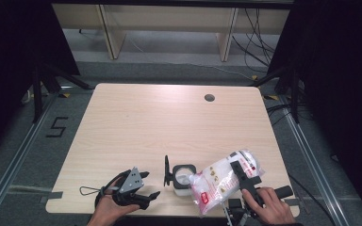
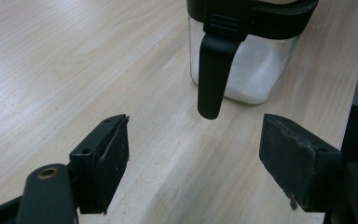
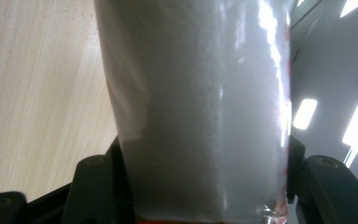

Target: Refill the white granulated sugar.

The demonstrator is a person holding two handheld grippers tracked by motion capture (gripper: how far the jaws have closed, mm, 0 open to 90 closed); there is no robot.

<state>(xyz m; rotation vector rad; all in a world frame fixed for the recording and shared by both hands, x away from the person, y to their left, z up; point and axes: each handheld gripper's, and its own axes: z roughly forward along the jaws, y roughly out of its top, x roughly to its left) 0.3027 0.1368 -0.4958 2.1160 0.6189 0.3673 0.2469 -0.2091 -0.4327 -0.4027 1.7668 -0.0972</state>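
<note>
While tilted over the jar point(image 1: 184, 176), bag point(image 1: 219, 181) clamped in right gripper point(image 1: 243, 175); left gripper point(image 1: 143, 186) wide open, level, just beside jar.

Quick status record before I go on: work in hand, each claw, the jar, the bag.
work: pouring white grains from bag into jar
right claw: shut on bag, holding it tilted with one end at the jar's mouth
left claw: open, holding nothing, low beside the jar
jar: clear, black rim and lid flipped open, upright on table, white grains at bottom
bag: clear plastic with red print, white contents
</note>
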